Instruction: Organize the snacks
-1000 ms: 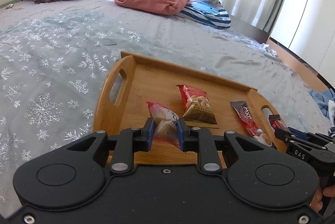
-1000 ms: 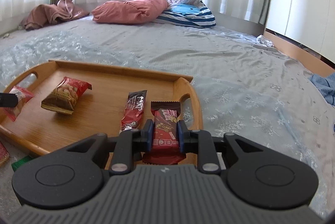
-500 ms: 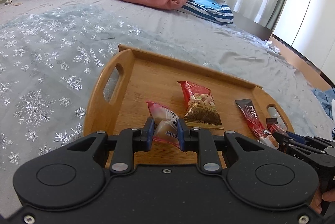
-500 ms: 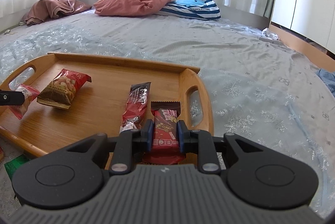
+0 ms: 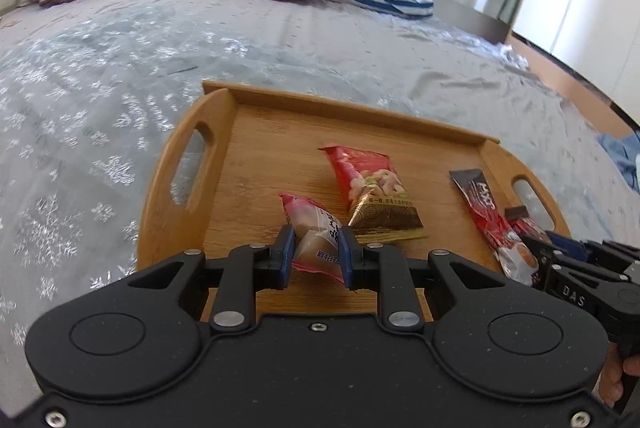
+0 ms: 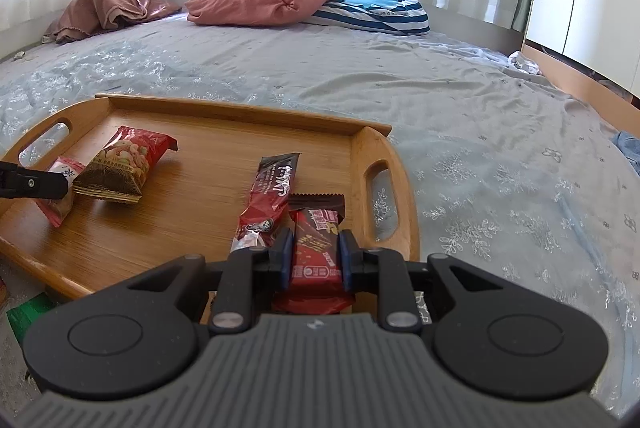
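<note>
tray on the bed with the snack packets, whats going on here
A person is sorting snacks on a wooden tray on the bed, a handheld gripper in each hand. The left gripper is shut on a pink-and-white packet at the tray's near left. The right gripper is shut on a dark red bar by the right handle. A nut packet and a coffee stick lie loose on the tray between them.

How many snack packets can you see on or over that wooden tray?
4. A pink packet pinched in the left gripper, a red-and-gold nut bag beside it, a dark red stick sachet, and a red bar clamped by the right gripper.
</note>
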Available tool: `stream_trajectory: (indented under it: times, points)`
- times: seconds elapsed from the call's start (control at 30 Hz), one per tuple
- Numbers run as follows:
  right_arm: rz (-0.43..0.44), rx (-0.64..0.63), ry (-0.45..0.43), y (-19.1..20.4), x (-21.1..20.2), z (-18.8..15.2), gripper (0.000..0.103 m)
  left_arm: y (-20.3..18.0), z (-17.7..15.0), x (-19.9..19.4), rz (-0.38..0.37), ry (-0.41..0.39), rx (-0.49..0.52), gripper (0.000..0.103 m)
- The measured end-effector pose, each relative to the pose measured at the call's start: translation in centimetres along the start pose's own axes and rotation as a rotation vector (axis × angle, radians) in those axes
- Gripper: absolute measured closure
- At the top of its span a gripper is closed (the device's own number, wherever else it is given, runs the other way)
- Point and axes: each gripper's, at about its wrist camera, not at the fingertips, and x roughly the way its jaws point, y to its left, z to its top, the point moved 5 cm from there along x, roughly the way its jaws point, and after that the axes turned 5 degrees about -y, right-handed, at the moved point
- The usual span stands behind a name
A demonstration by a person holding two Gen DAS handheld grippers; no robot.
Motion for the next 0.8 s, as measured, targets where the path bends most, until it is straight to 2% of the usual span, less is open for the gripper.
stream_trajectory:
  times: [0.2,0.8]
  points:
    - [0.008,0.023,0.008,-0.3,0.2,-0.1,0.074,-0.6,0.2,0.1,-0.011,0.014,0.034,0.081]
    - [0.029,0.075,0.035,-1.1,0.8,-0.5,0.074,-0.1,0.2,0.3,-0.011,0.005,0.018,0.08]
